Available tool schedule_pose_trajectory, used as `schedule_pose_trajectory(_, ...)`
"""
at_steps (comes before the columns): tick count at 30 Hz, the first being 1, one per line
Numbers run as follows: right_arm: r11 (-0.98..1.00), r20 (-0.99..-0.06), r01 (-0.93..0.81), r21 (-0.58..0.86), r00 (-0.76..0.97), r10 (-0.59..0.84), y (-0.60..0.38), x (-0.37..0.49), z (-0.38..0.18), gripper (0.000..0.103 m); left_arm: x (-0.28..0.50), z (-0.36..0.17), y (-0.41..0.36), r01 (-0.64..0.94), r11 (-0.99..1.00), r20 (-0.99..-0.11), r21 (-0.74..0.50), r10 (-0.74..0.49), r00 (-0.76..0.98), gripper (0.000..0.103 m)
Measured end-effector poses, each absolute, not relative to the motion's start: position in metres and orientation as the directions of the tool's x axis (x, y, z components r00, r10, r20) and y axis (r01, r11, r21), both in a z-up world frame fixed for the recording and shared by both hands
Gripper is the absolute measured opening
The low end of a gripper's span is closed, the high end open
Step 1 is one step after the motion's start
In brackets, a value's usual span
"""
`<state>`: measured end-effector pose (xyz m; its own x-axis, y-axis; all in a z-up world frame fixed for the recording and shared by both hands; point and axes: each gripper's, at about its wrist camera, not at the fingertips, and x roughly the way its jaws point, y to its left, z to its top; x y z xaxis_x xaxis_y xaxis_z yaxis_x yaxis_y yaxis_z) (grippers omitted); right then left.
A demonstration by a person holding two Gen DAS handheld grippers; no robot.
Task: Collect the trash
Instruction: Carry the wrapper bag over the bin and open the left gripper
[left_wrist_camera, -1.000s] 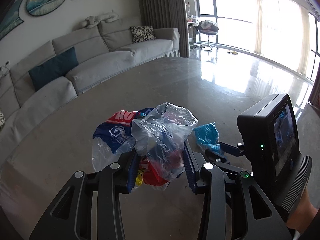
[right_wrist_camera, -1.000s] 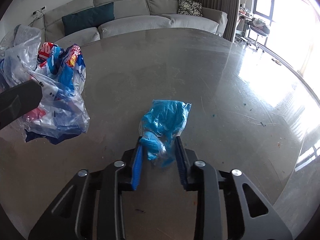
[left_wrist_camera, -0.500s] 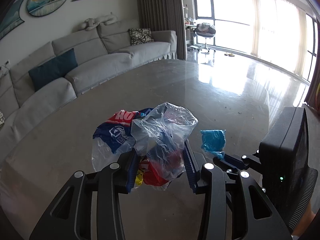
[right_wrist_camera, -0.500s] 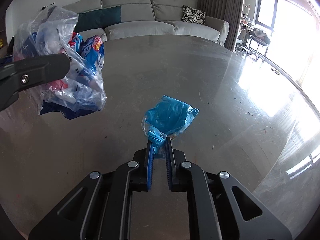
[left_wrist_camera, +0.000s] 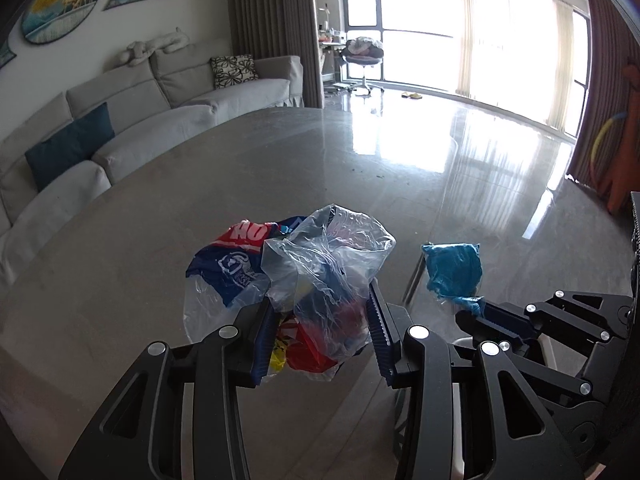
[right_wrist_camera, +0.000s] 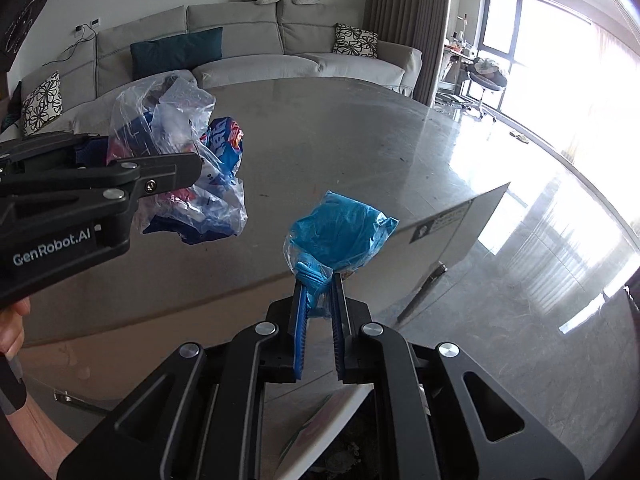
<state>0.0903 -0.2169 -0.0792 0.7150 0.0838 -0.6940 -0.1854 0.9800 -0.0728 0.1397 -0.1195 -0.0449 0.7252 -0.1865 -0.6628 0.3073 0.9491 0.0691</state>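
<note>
A: Right gripper (right_wrist_camera: 318,300) is pinched narrow on the twisted neck of the blue wrapper (right_wrist_camera: 340,230). The wrapper stands up off the fingertips, long axis running forward along the fingers, puffed end outermost. It hangs in the air past the near edge of the table (right_wrist_camera: 360,152), not resting on it.

B: And the left?

A: Left gripper (left_wrist_camera: 320,332) holds the clear bag of wrappers (left_wrist_camera: 320,280), jaws spread fairly wide around the bulk and pressing it on both sides. The bag's open mouth faces up and away from the fingers. It also looks lifted off the tabletop.

B: Which way does one lie from the other?

A: In the left wrist view the blue wrapper (left_wrist_camera: 452,268) sits to the right of the bag, near it but apart, at about the same height. In the right wrist view the bag (right_wrist_camera: 188,168) is up and to the left.

B: So the move turns on that gap.

A: Likely. Either the right hand carries the wrapper leftward over the bag's mouth, or both loads go to a bin. A white edge shows below the right gripper; what it is cannot be told.
</note>
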Motion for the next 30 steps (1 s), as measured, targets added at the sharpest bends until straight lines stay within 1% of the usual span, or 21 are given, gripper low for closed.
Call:
schedule_pose_trajectory(6,0.991,-0.695,-0.112,-0.078,0.719,0.027,-0.25,0.04,-0.081,0.012,0.099,-0.06,-0.151,0.366,0.929,-0.685,0.054,-0.233,0.69,0.043)
schedule_pose_trajectory(11,0.994,-0.699,-0.059,-0.088,0.715,-0.02,-0.273,0.01,-0.078,0.012,0.068,-0.079,-0.186,0.424,0.903,-0.716,0.067,-0.253,0.651,0.043)
schedule_pose_trajectory(16,0.995,-0.708,-0.014,-0.097,0.704,-0.059,-0.3,-0.026,-0.086,0.012,0.042,-0.102,-0.224,0.484,0.874,-0.755,0.048,-0.286,0.59,0.043)
schedule_pose_trajectory(21,0.994,-0.719,0.027,-0.103,0.689,-0.093,-0.322,-0.046,-0.091,0.012,0.022,-0.12,-0.255,0.53,0.847,-0.786,0.036,-0.304,0.539,0.044)
schedule_pose_trajectory(30,0.992,-0.717,0.063,-0.112,0.686,-0.124,-0.341,-0.057,-0.091,0.012,0.014,-0.141,-0.289,0.585,0.81,-0.828,0.034,-0.305,0.47,0.045)
